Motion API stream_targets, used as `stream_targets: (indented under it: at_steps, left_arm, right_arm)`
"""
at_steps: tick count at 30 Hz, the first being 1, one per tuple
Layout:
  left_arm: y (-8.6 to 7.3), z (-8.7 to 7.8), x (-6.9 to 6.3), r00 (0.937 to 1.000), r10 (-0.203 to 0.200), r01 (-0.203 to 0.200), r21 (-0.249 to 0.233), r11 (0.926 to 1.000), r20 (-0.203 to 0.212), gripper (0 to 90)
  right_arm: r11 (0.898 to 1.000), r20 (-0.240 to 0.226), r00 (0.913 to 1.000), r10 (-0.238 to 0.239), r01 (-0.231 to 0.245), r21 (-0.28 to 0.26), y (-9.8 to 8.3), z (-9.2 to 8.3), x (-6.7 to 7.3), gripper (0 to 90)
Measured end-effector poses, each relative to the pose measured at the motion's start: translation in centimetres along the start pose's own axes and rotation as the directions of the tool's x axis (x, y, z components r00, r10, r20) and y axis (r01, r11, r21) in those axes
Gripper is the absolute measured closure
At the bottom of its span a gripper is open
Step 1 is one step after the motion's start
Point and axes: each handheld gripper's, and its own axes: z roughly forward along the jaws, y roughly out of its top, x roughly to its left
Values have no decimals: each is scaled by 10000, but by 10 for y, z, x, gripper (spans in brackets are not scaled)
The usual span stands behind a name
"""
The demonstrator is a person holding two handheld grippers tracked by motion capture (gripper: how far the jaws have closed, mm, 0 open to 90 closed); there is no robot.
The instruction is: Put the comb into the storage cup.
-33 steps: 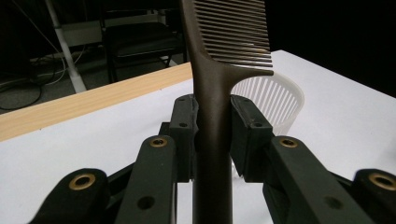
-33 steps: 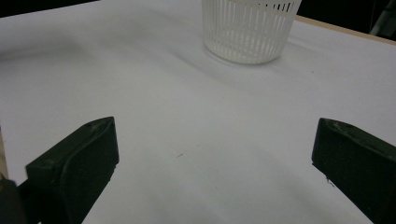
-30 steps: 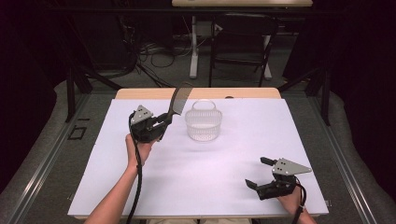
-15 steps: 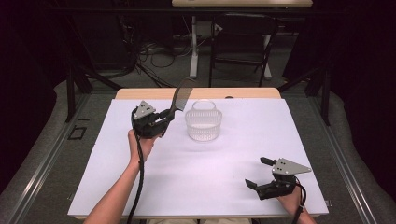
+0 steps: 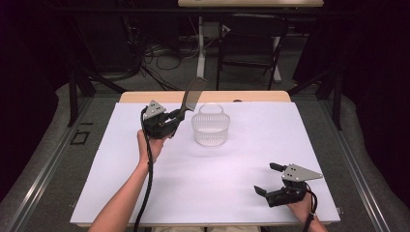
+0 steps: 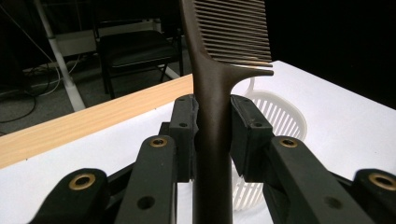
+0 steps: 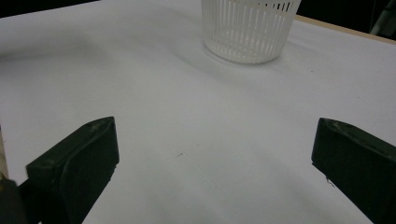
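White sheet (image 5: 208, 193) covers one table, a strip of bare wood edge (image 5: 145, 97) at the far side. One sheet, one basket, one comb, two grippers.

One white slotted plastic basket (image 5: 210, 129) stands upright on the sheet, far-centre, with a thin hoop handle raised over it.

Two grippers, well apart. Left gripper (image 5: 173, 122) is held up off the sheet just left of the basket, jaws clamped on the handle of one dark brown comb (image 5: 191, 96); the comb sticks up and away, toothed end over the table's far edge, beside the basket, not in it. Right gripper (image 5: 270, 179) sits low at the near right corner of the sheet, jaws spread wide, nothing between them.

Left gripper view: close-up the high view lacks — comb handle (image 6: 212, 140) pinched between both black pads, fine teeth pointing right at the top, basket (image 6: 275, 116) partly hidden behind the jaws.

Right gripper view: the two open pads at bottom left and bottom right with bare white sheet (image 7: 201, 149) between — and the basket's (image 7: 247, 28) vertical slots from a low side angle, farther off.
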Motion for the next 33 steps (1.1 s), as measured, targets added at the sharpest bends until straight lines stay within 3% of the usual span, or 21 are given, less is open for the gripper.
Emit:
stream_targets:
  at_steps: [33]
  left_arm:
    - [15,20,-11,9989,209,-190,-437,9989,429,724]
  right_arm:
    - [10000,3,10000,-36,36,-43,0,-1,0,5]
